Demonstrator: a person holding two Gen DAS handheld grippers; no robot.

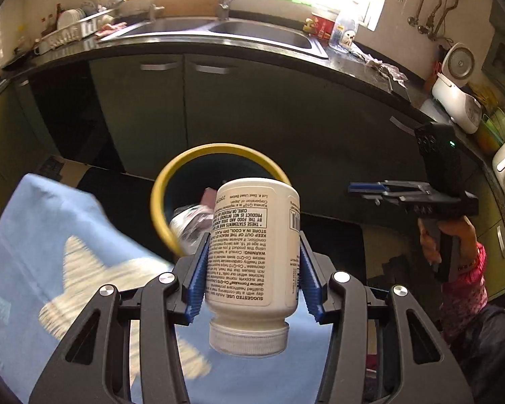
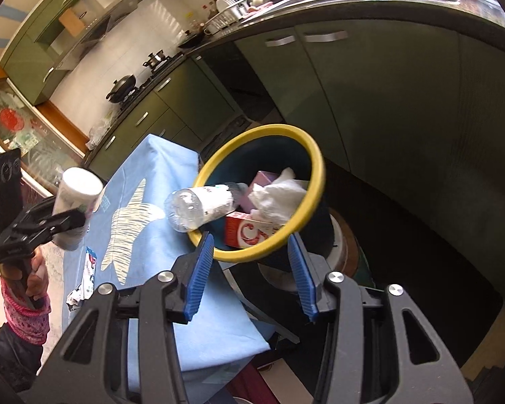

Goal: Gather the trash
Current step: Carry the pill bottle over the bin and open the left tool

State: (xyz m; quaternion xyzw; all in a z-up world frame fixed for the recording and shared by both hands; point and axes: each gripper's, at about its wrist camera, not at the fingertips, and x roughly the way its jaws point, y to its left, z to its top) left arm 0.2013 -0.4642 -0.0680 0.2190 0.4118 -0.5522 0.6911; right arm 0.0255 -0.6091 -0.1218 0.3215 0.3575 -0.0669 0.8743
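While the left gripper (image 1: 252, 262) pinched it from both sides, the white supplement bottle (image 1: 252, 249) hung upside down in the left wrist view, its long axis running along the fingers: the ribbed white cap (image 1: 248, 336) pointed back toward the camera and the flat base pointed forward, at the bin. Its printed label read inverted. The 2 blue ribbed pads (image 1: 198, 279) pressed against the bottle's sides near the shoulder. From the right wrist view the same bottle (image 2: 75, 198) appeared at the far left, held in the air above the blue cloth (image 2: 144, 222), tilted with its base uppermost.

Just ahead of the bottle stood the yellow-rimmed bin (image 1: 158, 198), dark inside. A clear plastic bottle (image 2: 202, 208) lay across its near rim (image 2: 316, 165), base sticking out over the cloth and neck pointing into the bin. Inside lay crumpled white tissue (image 2: 279, 195), a pale pink carton (image 2: 264, 178) and a red and white carton (image 2: 249, 232).

The right gripper (image 2: 250, 266) hovered over the bin's near edge with its jaws spread and nothing between them. In the left wrist view it (image 1: 367, 188) showed side-on at the right, held by a hand (image 1: 454, 239) in a pink patterned sleeve.

The blue cloth carried a pale striped starfish print (image 2: 131, 225), and a small crumpled wrapper (image 2: 84, 286) lay on its left part. Behind the bin ran dark green cabinets (image 1: 239, 111) under a black counter with a steel double sink (image 1: 252, 32), and a white rice cooker (image 1: 454, 97) sat on the counter to the right.
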